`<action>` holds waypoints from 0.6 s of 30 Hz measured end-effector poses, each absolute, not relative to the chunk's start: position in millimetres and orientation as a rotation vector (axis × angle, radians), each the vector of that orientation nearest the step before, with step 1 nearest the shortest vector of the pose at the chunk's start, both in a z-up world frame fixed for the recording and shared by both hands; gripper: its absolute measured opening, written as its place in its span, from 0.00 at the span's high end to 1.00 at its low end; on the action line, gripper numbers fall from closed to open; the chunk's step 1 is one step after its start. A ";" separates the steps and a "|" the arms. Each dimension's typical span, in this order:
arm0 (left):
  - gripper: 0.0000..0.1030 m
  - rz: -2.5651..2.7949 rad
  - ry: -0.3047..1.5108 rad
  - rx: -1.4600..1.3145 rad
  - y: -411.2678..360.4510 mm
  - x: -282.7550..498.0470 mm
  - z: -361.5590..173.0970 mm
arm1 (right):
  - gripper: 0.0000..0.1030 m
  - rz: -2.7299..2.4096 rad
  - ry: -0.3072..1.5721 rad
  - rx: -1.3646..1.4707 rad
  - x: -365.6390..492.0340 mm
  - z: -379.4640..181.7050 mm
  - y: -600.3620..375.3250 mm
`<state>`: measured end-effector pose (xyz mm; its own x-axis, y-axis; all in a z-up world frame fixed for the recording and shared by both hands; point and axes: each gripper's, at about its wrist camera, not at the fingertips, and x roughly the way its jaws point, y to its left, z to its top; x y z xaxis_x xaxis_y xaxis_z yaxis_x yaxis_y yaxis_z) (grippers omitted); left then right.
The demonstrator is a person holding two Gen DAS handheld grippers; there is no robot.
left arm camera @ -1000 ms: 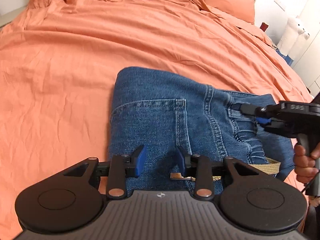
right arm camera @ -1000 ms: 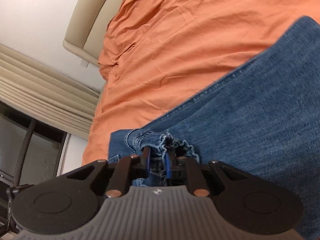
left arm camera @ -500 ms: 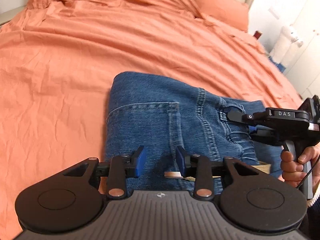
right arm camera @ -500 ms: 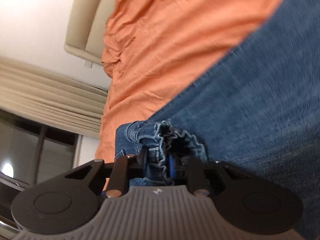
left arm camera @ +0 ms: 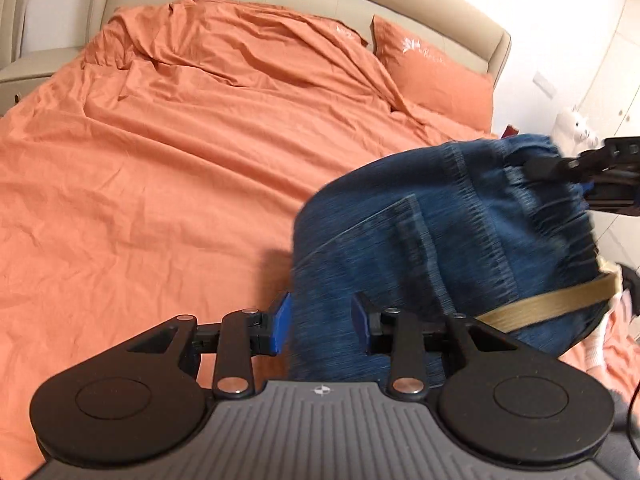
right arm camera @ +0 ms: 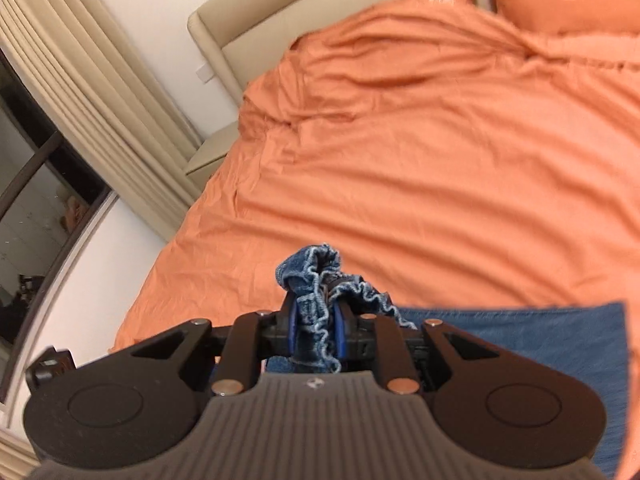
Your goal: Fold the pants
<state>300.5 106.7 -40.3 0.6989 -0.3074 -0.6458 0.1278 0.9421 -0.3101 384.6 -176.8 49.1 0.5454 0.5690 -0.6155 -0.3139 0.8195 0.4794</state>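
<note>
**Presently: denim pants, raised off orange bed**

Right gripper (right arm camera: 315, 330): blue pads pinched tight on gathered elastic waistband of pants (left arm camera: 448, 248). Remaining denim hanging below and to its right, blurred. Left gripper (left arm camera: 320, 322): pads spread apart, denim edge lying between them, grip not discernible. Beyond both: orange bedsheet (left arm camera: 168, 184), pillow (left arm camera: 432, 72), beige headboard (right arm camera: 248, 20).

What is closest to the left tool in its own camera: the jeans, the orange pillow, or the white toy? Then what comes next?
1. Jeans: between the left tool fingers.
2. White toy: far right, beside the bed.
3. Orange pillow: back right, by the headboard. It is close to the toy's range.
</note>
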 end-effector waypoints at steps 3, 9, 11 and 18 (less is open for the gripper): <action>0.61 -0.272 0.753 -0.286 99.1 305.7 -39.8 | 0.87 0.485 0.815 0.316 379.3 71.7 -200.4; 0.61 -0.321 0.780 -0.262 61.5 325.0 -54.1 | 0.87 0.373 0.833 0.311 377.7 70.0 -264.9; 0.61 -0.335 0.795 -0.241 48.9 332.7 -62.3 | 0.87 0.339 0.863 0.344 380.9 48.9 -290.7; 0.61 -0.341 0.842 -0.129 10.4 367.1 -96.3 | 0.88 0.234 0.963 0.453 399.8 -49.8 -357.3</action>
<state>367.1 10.4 -96.3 0.6154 -0.3458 -0.7083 0.2445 0.9380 -0.2455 399.8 -357.3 -49.8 0.5558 0.3876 -0.7354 0.0067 0.8825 0.4703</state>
